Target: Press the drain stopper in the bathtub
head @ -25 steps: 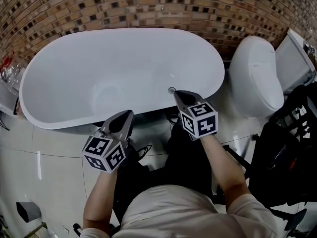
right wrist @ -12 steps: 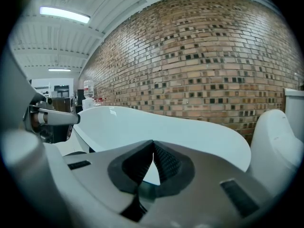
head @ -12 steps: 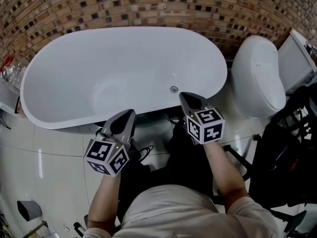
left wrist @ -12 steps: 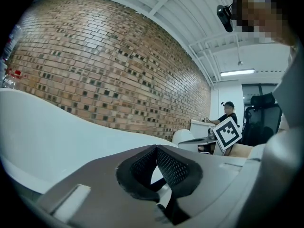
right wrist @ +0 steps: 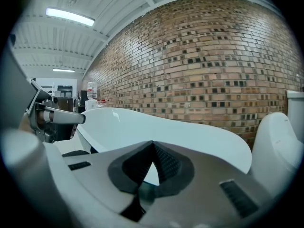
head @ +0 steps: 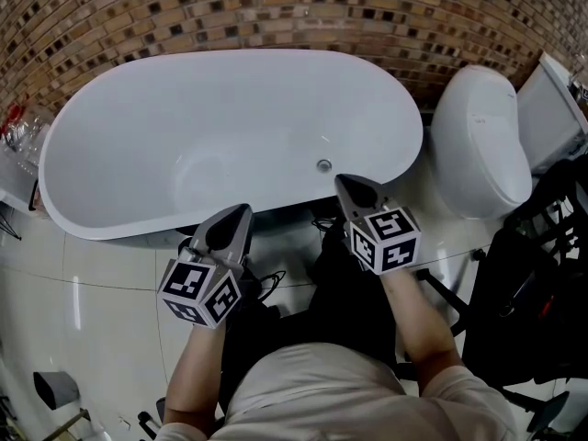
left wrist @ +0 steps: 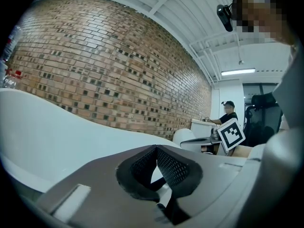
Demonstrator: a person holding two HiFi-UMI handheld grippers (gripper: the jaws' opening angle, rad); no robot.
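A white oval bathtub [head: 119, 145] stands against the brick wall. Its small round metal drain stopper [head: 323, 164] sits on the tub's floor near the right end. My right gripper [head: 342, 182] is shut with nothing in it, its tip at the tub's near rim just below and right of the stopper. My left gripper [head: 241, 211] is also shut and empty, held outside the tub by the near rim. In the left gripper view the jaws [left wrist: 156, 149] meet at the tips before the tub's white wall [left wrist: 42, 122]. The right gripper view shows shut jaws [right wrist: 152, 144] and the tub's rim [right wrist: 190, 127].
A white toilet [head: 478, 141] stands right of the tub, with its cistern [head: 551, 108] at the far right. Dark gear [head: 533, 274] lies on the tiled floor at right. Black cables [head: 266, 283] trail under the tub's near edge. A person [left wrist: 229, 113] stands far back in the left gripper view.
My right gripper has drawn back toward me and to the right, from over the stopper to the tub's near rim. The left gripper has barely moved.
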